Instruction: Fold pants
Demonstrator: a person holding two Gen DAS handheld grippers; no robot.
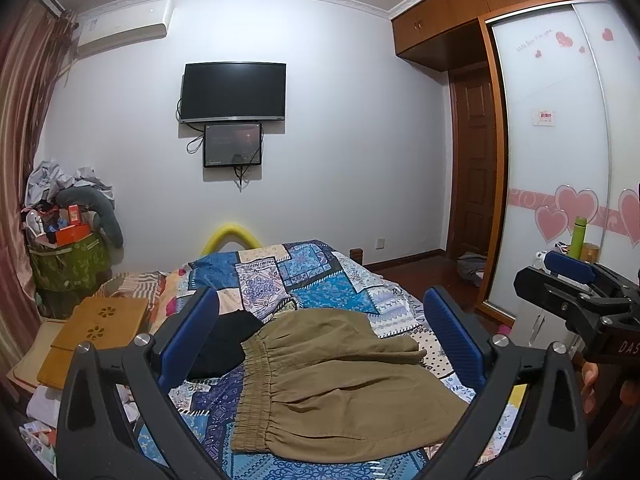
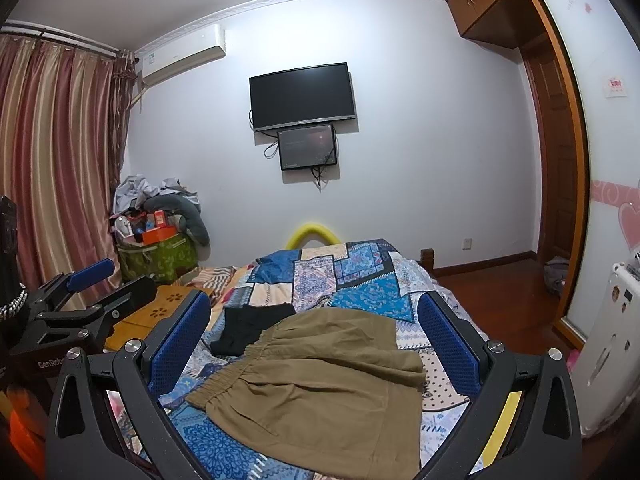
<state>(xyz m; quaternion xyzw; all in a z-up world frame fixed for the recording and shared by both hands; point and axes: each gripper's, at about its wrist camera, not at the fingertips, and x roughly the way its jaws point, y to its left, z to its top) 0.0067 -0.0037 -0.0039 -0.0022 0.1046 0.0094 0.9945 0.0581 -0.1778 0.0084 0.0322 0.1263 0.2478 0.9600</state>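
Note:
Khaki pants (image 1: 340,384) with an elastic waistband lie folded on the patchwork bedspread (image 1: 320,280); they also show in the right wrist view (image 2: 320,384). My left gripper (image 1: 320,340) is open and empty, held above the pants, waistband toward its left finger. My right gripper (image 2: 316,344) is open and empty, also above the pants. The right gripper shows at the right edge of the left wrist view (image 1: 576,280), and the left gripper at the left edge of the right wrist view (image 2: 92,280).
A black garment (image 1: 228,344) lies beside the waistband, also in the right wrist view (image 2: 248,328). A wooden lap tray (image 1: 96,332) sits left of the bed. A cluttered green bin (image 1: 68,256) stands by the curtain. A wardrobe (image 1: 560,140) is on the right.

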